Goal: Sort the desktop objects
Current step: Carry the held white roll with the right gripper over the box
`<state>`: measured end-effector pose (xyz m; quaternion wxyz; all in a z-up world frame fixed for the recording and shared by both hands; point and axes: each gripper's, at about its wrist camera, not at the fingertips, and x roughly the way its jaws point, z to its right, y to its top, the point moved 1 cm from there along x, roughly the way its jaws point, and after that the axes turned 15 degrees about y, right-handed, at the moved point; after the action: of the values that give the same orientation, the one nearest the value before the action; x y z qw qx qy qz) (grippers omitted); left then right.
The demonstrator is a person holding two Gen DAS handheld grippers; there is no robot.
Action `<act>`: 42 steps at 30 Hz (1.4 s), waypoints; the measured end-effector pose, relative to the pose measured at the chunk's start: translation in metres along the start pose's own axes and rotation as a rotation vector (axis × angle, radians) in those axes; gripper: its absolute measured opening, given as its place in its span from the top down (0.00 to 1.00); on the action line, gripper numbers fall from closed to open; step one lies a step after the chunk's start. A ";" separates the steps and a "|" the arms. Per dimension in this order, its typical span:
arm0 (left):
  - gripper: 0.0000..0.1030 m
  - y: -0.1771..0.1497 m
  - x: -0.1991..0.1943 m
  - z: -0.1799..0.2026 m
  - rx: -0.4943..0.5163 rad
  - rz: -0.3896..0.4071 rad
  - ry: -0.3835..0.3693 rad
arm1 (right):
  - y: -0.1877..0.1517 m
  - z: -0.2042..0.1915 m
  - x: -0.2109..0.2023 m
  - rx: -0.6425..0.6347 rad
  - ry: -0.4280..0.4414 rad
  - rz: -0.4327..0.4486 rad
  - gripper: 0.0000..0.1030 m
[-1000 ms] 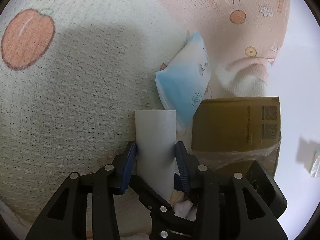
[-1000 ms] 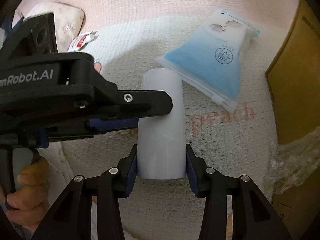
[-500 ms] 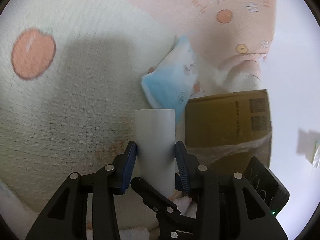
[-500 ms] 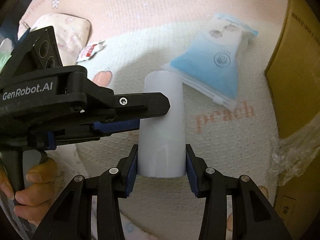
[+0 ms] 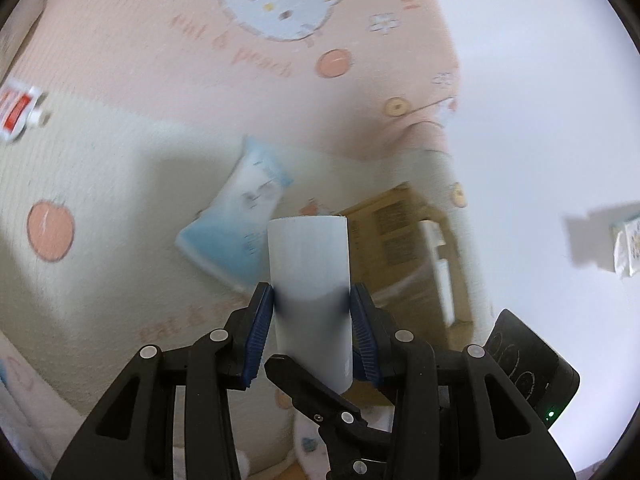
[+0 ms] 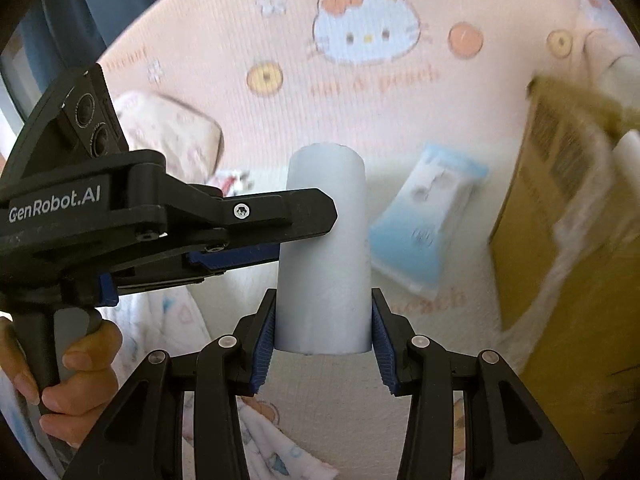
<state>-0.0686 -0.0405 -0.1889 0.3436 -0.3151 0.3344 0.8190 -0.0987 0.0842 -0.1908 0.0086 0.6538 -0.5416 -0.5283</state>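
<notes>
Both grip one white tube (image 6: 324, 248): left gripper (image 6: 276, 236) pinches its middle from the left side, right gripper (image 6: 324, 340) clamps its near end. Tube is held above the blanket (image 6: 360, 92). Right of it lies a blue pouch (image 6: 424, 224), then a box (image 6: 560, 264) by the blanket's right edge.

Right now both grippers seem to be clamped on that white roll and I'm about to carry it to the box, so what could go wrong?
1. The left gripper and right gripper both pinch the white roll; uneven motion could twist it loose or crush it.
2. The cardboard box has loose plastic wrap at its edge, which might snag the roll.
3. The blue pouch lies close below the path and could get nudged.
</notes>
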 end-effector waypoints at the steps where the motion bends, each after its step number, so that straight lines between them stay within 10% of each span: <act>1: 0.58 0.001 -0.002 0.007 0.011 0.006 -0.004 | 0.002 0.003 -0.010 -0.005 -0.002 0.018 0.60; 27: 0.58 0.042 0.029 0.175 0.243 -0.094 -0.114 | 0.051 0.038 -0.130 0.024 -0.194 0.174 0.60; 42: 0.67 0.060 0.096 0.220 0.310 -0.206 0.076 | 0.061 0.116 -0.144 0.146 -0.160 0.099 0.60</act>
<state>-0.2323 0.1292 -0.1132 0.4573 -0.3219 0.4354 0.7055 -0.2019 0.2267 -0.1082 -0.0562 0.5810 -0.6091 -0.5369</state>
